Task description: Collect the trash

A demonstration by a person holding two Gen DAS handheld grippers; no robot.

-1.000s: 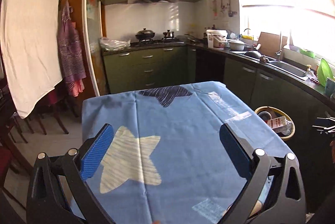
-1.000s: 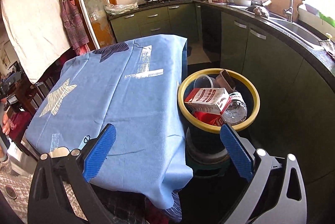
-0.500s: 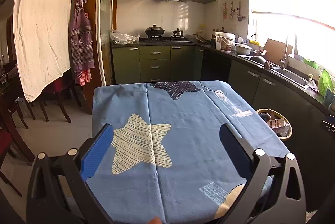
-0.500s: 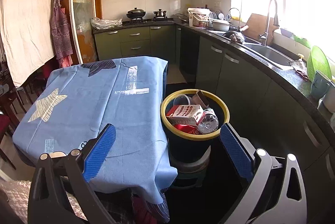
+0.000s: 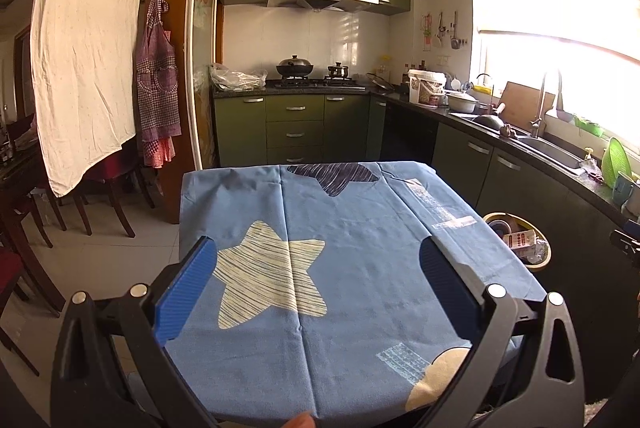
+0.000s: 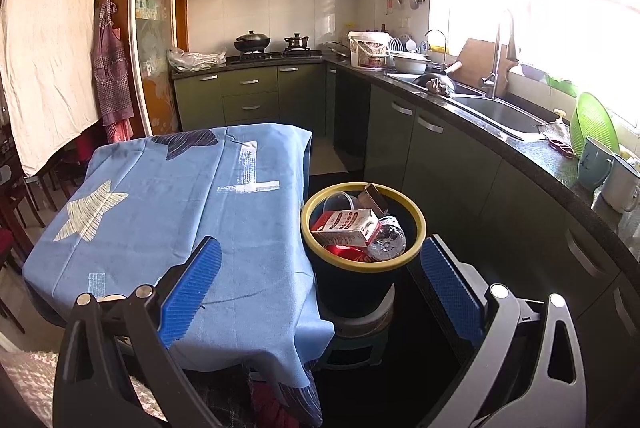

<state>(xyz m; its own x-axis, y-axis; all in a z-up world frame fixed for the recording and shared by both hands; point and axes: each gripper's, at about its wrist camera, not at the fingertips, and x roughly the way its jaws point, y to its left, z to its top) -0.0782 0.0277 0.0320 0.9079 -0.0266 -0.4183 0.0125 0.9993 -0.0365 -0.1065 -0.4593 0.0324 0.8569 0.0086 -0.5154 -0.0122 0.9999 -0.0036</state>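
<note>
Both tools gape empty; the yellow-rimmed bin (image 6: 416, 228) brims with a carton (image 6: 347, 226) and bottle (image 6: 387, 240).

Your way over the cloth-covered surface (image 5: 352, 268) is open edge to edge, while on its right the yellow-rimmed bin (image 6: 362, 256) stands just beside it, packed with a carton (image 6: 346, 226) and bottle (image 6: 387, 240), hemmed by the green cabinets (image 6: 448, 164).

We see the trash bin (image 6: 362, 268) — dark, yellow-rimmed — upright beside the table, holding a red-and-white carton (image 6: 346, 226) lying flat, a clear plastic bottle (image 6: 387, 238), a clear cup (image 6: 340, 202) and red scraps.
</note>
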